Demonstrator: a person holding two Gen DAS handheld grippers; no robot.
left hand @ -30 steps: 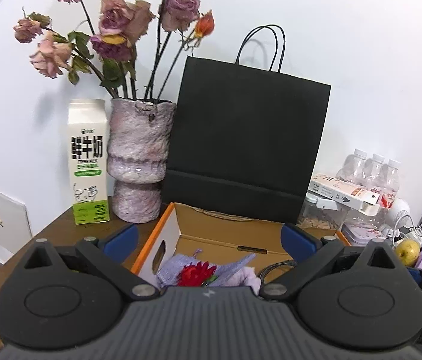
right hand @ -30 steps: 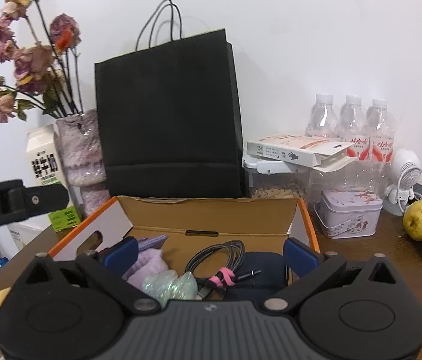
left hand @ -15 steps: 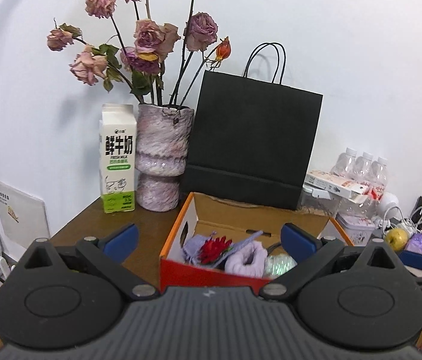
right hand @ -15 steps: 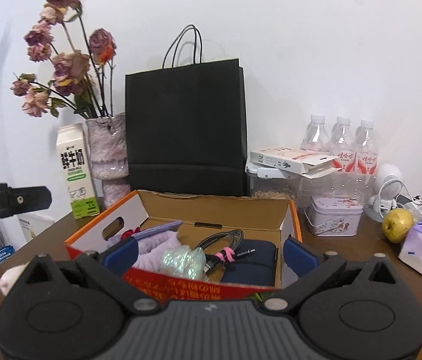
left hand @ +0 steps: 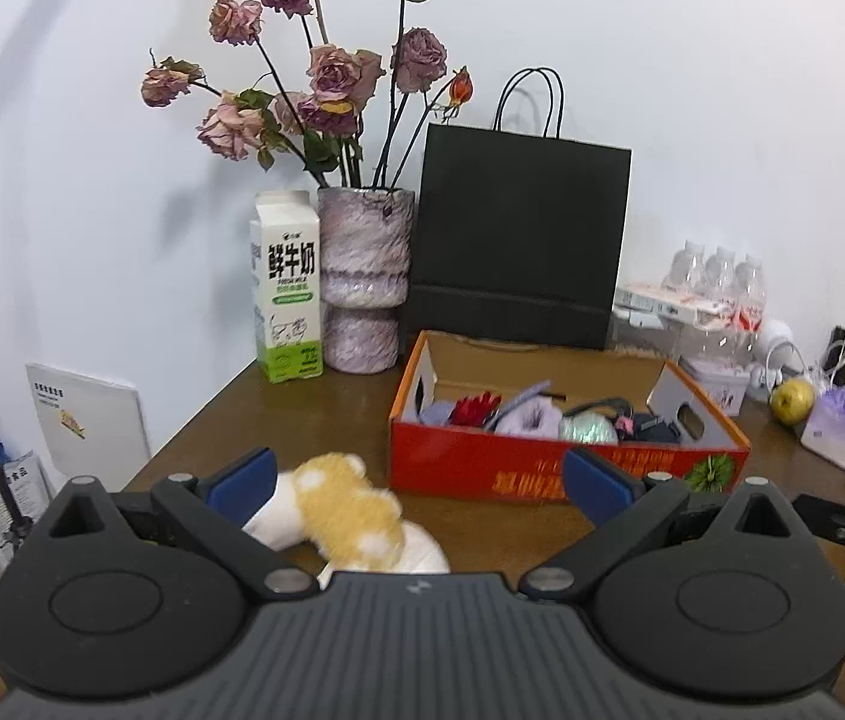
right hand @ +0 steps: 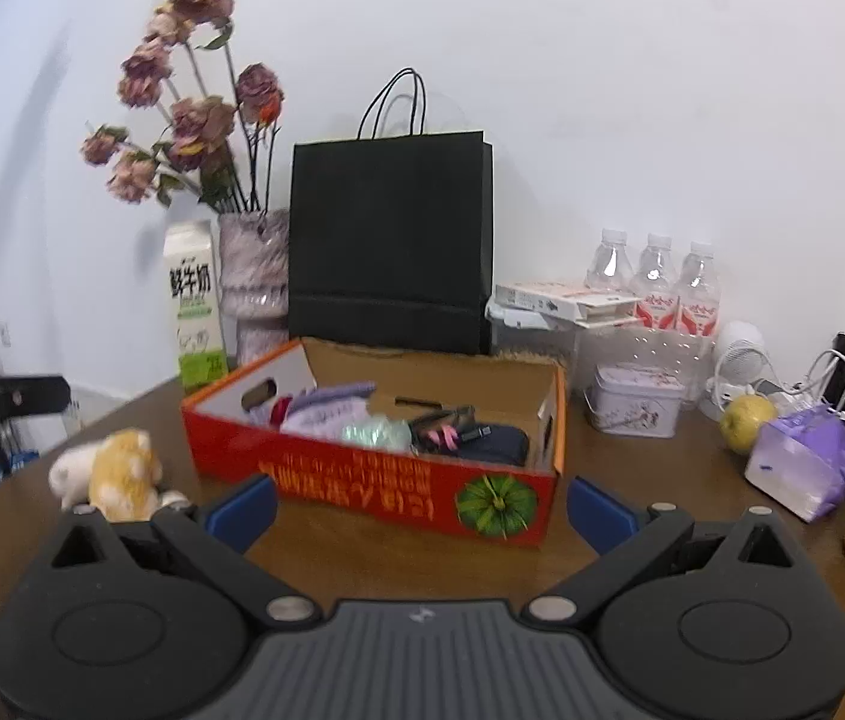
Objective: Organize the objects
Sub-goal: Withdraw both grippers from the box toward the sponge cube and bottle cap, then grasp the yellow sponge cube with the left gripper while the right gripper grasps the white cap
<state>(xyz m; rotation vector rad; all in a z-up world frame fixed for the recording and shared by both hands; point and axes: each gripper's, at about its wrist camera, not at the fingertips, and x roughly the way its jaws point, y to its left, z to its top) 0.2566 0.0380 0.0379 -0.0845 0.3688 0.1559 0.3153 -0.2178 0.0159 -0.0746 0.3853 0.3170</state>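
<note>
A red cardboard box (left hand: 542, 468) (right hand: 374, 480) stands on the brown table and holds several soft items, a black cable and a dark pouch. An orange and white plush toy (left hand: 350, 516) (right hand: 116, 471) lies on the table left of the box. My left gripper (left hand: 416, 477) is open, its blue fingertips spread wide just above the plush, which sits low between them without touching. My right gripper (right hand: 419, 507) is open and empty, in front of the box's near wall.
A milk carton (left hand: 287, 294), a vase of dried roses (left hand: 365, 276) and a black paper bag (left hand: 518, 240) line the back wall. Water bottles (right hand: 653, 288), a tin (right hand: 632, 408), an apple (right hand: 746, 423) and a purple pack (right hand: 800, 462) crowd the right side.
Both grippers have pulled back and away from the box. The whole box front and the plush toy on the table have come into view.
</note>
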